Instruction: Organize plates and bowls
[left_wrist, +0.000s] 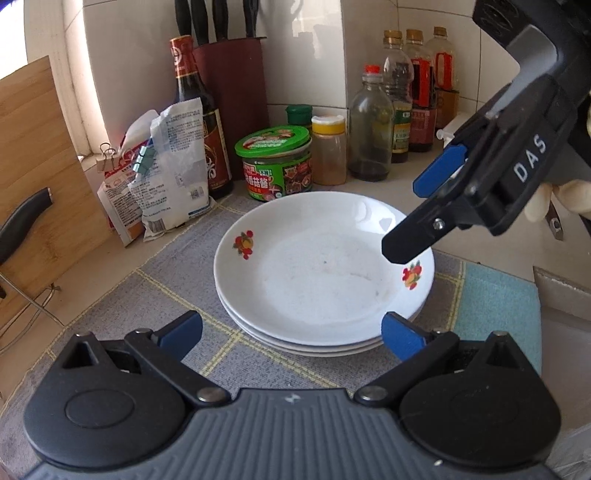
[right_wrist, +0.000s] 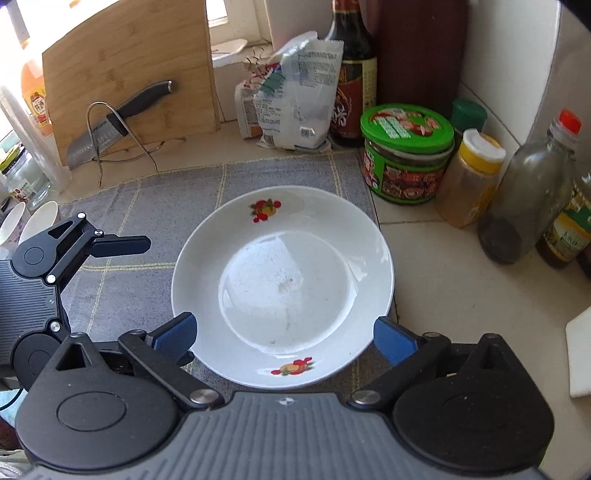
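A stack of three white plates with small fruit prints sits on a grey checked mat. My left gripper is open and empty at the near edge of the stack. My right gripper is open and empty, its blue pads either side of the near rim of the top plate. In the left wrist view the right gripper hangs over the right rim of the stack. In the right wrist view the left gripper sits at the left, over the mat. White bowls show at the far left edge.
Behind the plates stand a green-lidded jar, a yellow-capped spice jar, sauce bottles, a dark soy bottle, clipped bags and a knife block. A bamboo cutting board with a knife leans at the left.
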